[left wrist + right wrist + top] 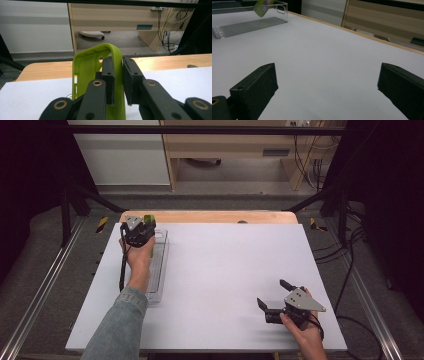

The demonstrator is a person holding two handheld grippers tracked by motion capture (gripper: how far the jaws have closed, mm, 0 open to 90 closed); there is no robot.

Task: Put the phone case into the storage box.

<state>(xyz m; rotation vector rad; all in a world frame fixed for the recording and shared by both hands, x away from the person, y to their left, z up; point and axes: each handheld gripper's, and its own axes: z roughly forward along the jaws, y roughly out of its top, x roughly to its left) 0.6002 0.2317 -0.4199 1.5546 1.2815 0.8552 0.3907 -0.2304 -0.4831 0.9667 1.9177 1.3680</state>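
Note:
A lime-green plastic piece (86, 67) with a rounded top is clamped by one wall between the jaws of my left gripper (119, 63). From above, that left gripper (139, 232) hovers over the far end of a clear plastic tray (161, 270) at the table's left, and the green piece (148, 218) sticks out beyond it. My right gripper (271, 293) rests low at the near right of the white table (225, 265), jaws wide apart with nothing between them. Seen from the right gripper (328, 68), the tray (249, 23) and the green piece (263, 7) lie far off at the top left.
A wooden tabletop edge (210, 216) runs along the far side of the white board. Black frame bars and cables (345, 245) flank the table. Beyond it stand a wooden desk (140, 20) and a white wall panel.

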